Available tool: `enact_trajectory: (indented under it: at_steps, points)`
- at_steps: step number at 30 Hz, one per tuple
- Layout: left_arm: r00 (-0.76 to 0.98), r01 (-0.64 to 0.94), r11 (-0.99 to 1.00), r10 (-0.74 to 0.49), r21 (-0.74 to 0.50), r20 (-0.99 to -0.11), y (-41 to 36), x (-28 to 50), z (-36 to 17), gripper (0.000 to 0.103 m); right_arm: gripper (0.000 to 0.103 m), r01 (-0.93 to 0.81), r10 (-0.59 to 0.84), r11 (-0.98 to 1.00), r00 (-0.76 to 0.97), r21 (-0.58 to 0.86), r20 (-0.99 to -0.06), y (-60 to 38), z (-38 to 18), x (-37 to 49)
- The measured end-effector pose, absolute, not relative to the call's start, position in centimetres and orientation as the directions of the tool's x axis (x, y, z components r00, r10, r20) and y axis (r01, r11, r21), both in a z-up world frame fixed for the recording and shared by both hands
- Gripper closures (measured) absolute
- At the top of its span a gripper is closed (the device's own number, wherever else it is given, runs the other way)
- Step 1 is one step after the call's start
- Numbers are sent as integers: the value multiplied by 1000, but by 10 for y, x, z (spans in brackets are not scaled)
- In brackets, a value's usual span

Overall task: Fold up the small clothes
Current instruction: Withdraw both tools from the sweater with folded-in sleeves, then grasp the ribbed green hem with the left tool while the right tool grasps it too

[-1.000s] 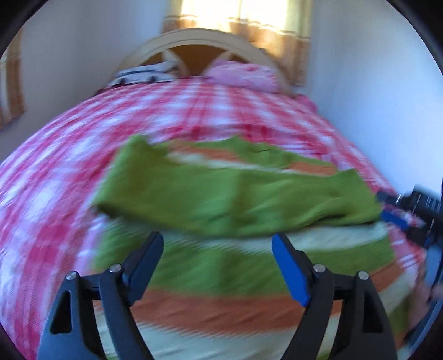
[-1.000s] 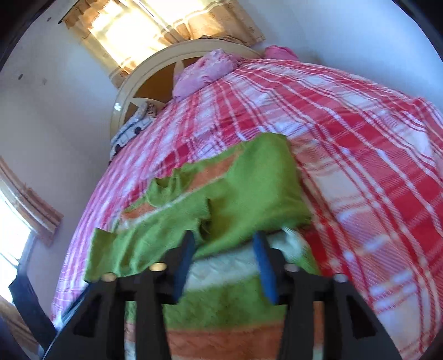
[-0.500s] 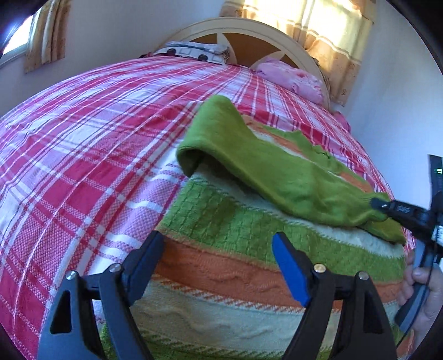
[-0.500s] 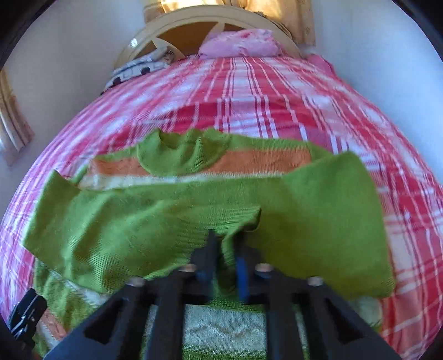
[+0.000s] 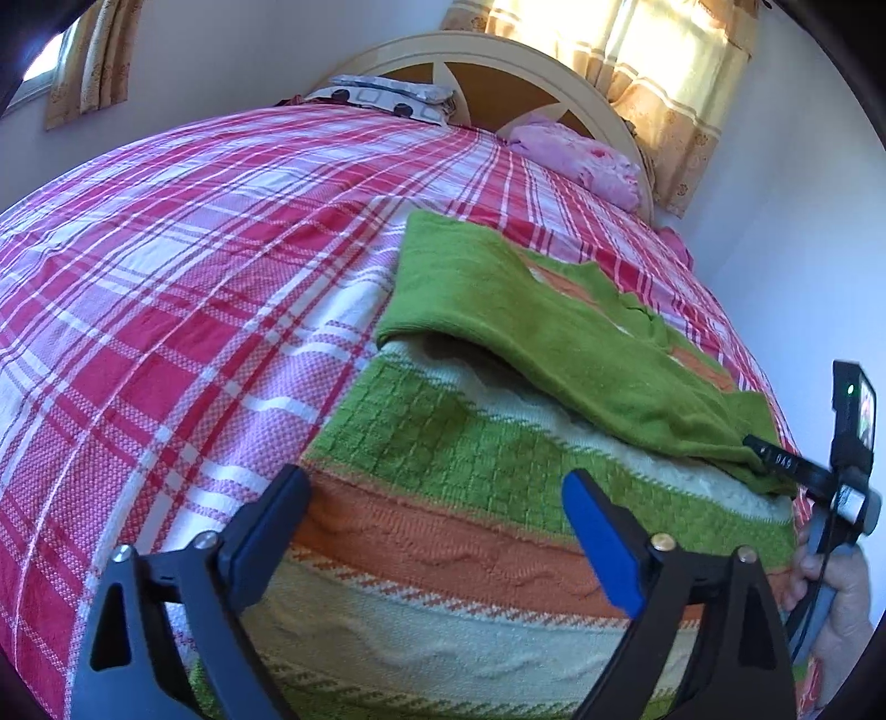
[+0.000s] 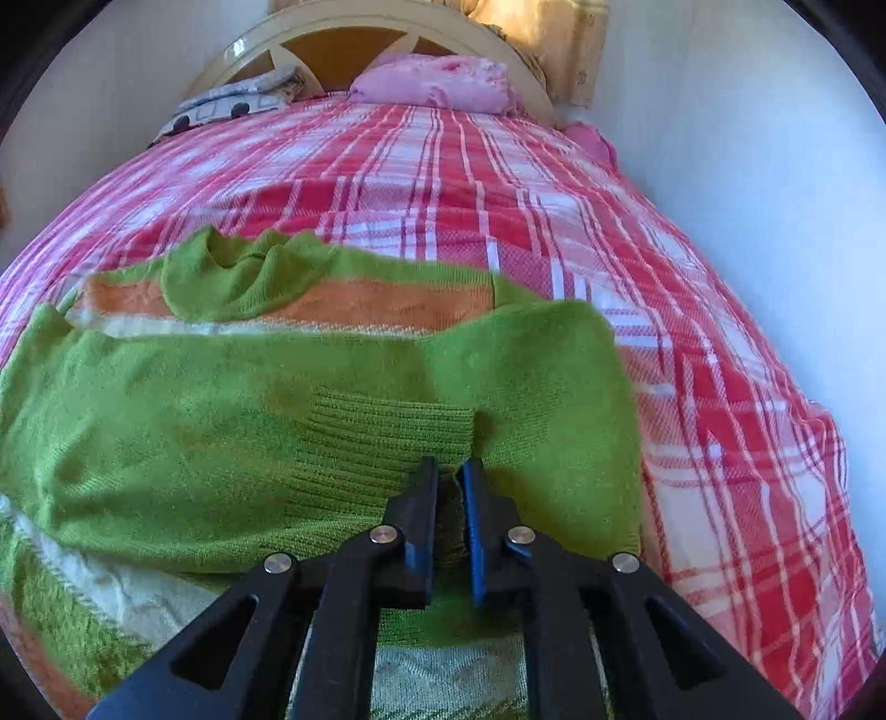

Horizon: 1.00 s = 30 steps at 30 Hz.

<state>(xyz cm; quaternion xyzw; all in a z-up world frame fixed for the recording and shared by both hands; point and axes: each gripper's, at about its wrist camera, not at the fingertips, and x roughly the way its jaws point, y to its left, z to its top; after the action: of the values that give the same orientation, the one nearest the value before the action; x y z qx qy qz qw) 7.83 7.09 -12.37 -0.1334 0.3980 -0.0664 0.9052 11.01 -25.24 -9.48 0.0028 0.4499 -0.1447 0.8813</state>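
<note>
So there's a striped sweater [image 6: 343,299] lying flat on the red plaid bedspread [image 5: 166,288], green, orange and cream bands, collar pointing toward the far headboard [image 6: 266,52]. Both green sleeves are lying folded across the body, and the ribbed cuff [image 6: 387,437] of one is sitting on top near the right edge.

The right gripper [image 6: 447,473] is hovering right over that cuff with its jaws nearly together but opening, a bit of green knit showing in the narrow gap; can't really tell whether the pads are pinching it.

The left gripper [image 5: 437,504] is spreading wide, hanging over the sweater's near left corner with nothing clamped, just the orange stripe showing between its fingers.

Two pillows, a pink pillow [image 5: 576,160] and a patterned pillow [image 5: 382,99], are resting against the headboard.
</note>
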Motion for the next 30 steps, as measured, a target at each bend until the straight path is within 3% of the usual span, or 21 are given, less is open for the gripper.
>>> enact_trajectory:
  at_steps: [1, 4, 8, 10, 12, 13, 16, 19, 24, 30]
  points:
    - [674, 17, 955, -229, -295, -702, 71, 78, -124, 5, 80, 269, -264, 954, 543, -132, -798, -255, -91, 108]
    - [677, 29, 945, -258, -326, -689, 76, 77, -123, 5, 80, 344, -308, 932, 590, -112, -747, -268, -60, 75]
    - [663, 103, 947, -293, -304, -689, 82, 60, -112, 5, 76, 290, -214, 957, 704, -1, -678, -275, -11, 0]
    - [662, 178, 942, -329, -286, -674, 89, 38, -102, 5, 58, 213, -149, 977, 754, 23, -640, -275, 10, -53]
    - [665, 251, 929, -370, -272, -649, 98, 12, -93, 5, 46, 145, -107, 989, 780, 11, -617, -273, 21, -99]
    - [663, 283, 923, -384, -260, -642, 105, -3, -89, 5, 44, 114, -82, 993, 784, 12, -615, -272, 25, -117]
    - [648, 356, 900, -432, -253, -627, 123, -42, -84, 5, 44, 26, 17, 998, 753, 55, -658, -269, 19, -179]
    - [618, 395, 880, -466, -263, -634, 134, -73, -87, 5, 44, 44, 24, 996, 709, 78, -704, -266, 0, -219]
    - [583, 350, 889, -453, -294, -674, 146, -103, -108, 5, 45, 55, 60, 991, 631, 122, -774, -250, -46, -253]
    - [550, 321, 894, -446, -314, -706, 151, -119, -123, 6, 45, 53, 71, 990, 603, 128, -795, -236, -71, -264]
